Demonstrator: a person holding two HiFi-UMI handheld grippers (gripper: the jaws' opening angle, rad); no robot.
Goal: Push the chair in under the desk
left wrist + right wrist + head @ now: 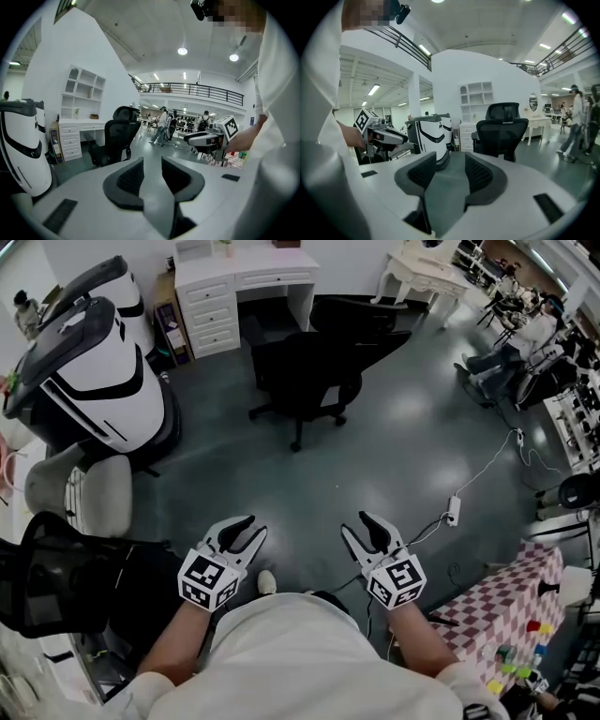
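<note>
**A:** Where's the chair [305, 381]?

**B:** Out on the floor, just short of the white desk [246, 276]. The desk is beyond it, so it's not under yet.

**A:** Which way from the grippers?

**B:** Straight ahead, well apart. It's abt midway btw the left gripper [251, 526] and right gripper [356, 524], so neither's clearly nearer.

**A:** Jaws?

**B:** Both spread partway, nothing btw them.

**A:** Next?

**B:** Prob. walk fwd and meet the chair w/ both. Then push along that same line, away from us, twd the desk's gap.

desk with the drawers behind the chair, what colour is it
The desk is white, clearest in the head view.
</note>
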